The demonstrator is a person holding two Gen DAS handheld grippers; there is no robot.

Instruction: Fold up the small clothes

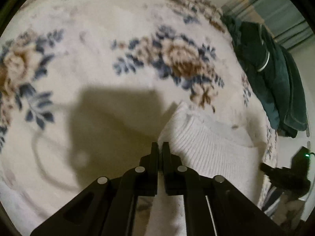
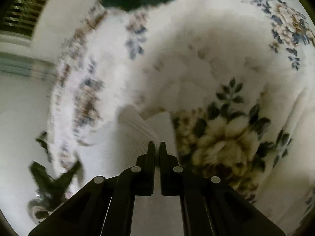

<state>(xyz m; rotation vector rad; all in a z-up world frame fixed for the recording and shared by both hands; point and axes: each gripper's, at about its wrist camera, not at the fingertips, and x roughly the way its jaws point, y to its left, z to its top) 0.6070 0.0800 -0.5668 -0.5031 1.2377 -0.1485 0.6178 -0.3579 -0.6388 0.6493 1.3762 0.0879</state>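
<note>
Floral blanket (image 1: 98, 39) covers the whole work surface, cream with blue and brown flowers; a heap of dark green clothes (image 1: 275, 82) sits at its far right edge. Your white ribbed garment (image 1: 206, 143) lies on the blanket directly ahead of both grippers, a small knitted piece with one corner raised. Your left gripper (image 1: 160, 147) has its jaws clenched at the garment's left edge, and the cloth seems pinched between them, though the blur leaves that unsure; your right gripper (image 2: 157, 147) is likewise closed, with the ribbed edge (image 2: 137, 125) running in at its tips. You appear to be at the grasp step, both edges taken, the fold itself not yet made. Next, you likely lift both edges together, keep them level so the knit stays taut, and carry them over to the opposite side.
</note>
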